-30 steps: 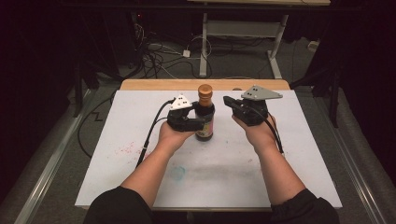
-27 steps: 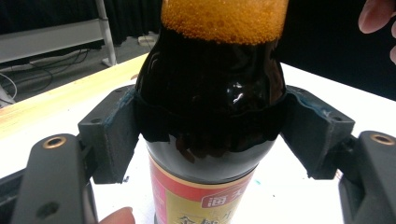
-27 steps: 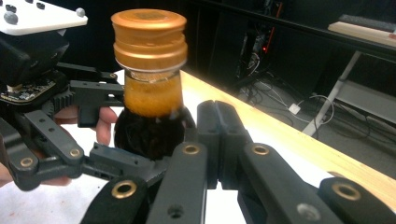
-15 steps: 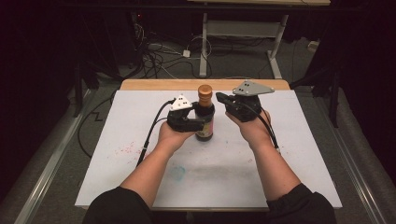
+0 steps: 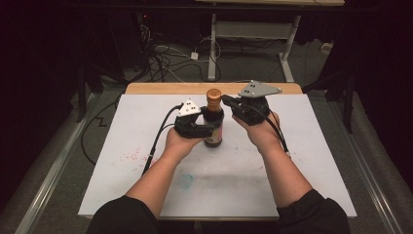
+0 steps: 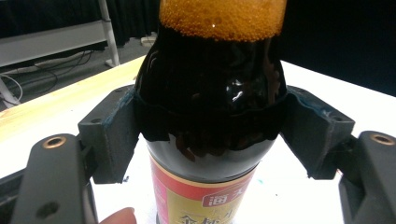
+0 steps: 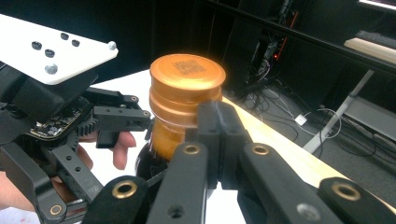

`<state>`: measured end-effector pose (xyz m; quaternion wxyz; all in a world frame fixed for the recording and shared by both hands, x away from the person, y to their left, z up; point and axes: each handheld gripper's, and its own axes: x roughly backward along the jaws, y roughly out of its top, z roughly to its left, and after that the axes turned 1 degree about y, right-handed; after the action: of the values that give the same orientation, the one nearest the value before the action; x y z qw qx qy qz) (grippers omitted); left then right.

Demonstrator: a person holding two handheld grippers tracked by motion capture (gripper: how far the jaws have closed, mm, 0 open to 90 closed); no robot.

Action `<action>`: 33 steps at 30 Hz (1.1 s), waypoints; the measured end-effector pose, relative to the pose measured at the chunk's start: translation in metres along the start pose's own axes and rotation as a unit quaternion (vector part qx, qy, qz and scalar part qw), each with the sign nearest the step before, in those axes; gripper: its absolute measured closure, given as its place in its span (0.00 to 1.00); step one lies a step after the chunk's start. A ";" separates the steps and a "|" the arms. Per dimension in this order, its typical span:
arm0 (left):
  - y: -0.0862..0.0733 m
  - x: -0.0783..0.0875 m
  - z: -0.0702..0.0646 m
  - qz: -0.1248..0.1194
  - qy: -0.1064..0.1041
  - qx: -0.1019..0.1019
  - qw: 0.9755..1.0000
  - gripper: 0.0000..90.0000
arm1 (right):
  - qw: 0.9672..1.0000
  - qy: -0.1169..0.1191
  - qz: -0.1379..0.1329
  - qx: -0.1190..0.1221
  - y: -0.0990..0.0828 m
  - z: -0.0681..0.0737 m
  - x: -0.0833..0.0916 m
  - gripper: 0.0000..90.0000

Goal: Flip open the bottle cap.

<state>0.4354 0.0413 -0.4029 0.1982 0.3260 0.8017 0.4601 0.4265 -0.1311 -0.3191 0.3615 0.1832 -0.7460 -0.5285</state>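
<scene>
Right tongs moved nearer bottle cap

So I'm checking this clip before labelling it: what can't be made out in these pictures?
- Bottle label: left gripper view, cut off by the bottom edge.
- Print on the cap: right gripper view, too small to read.
- Whether the right claw touches the cap: its closed jaws overlap it in that view.
- Bottle base: high view, hidden behind the left claw and hand.

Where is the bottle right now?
In the high view the bottle stands upright at the table's middle, clamped at its shoulder by the left gripper, with the right gripper beside its cap.
</scene>
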 end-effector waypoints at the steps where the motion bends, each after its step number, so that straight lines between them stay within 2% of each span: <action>1: 0.000 0.000 0.000 0.000 0.000 -0.001 1.000 0.26 | 1.000 -0.001 -0.001 0.001 0.001 0.000 0.000 1.00; 15: -0.003 -0.001 -0.002 0.001 0.010 -0.017 1.000 0.26 | 1.000 0.003 0.009 0.003 0.005 0.000 0.001 1.00; 33: -0.004 -0.003 -0.003 0.000 0.017 -0.027 0.999 0.27 | 1.000 -0.002 0.020 0.008 0.009 0.001 0.001 1.00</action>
<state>0.4341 0.0363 -0.4048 0.1928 0.3125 0.7926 0.4868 0.4261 -0.1273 -0.3106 0.3690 0.1705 -0.7540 -0.5159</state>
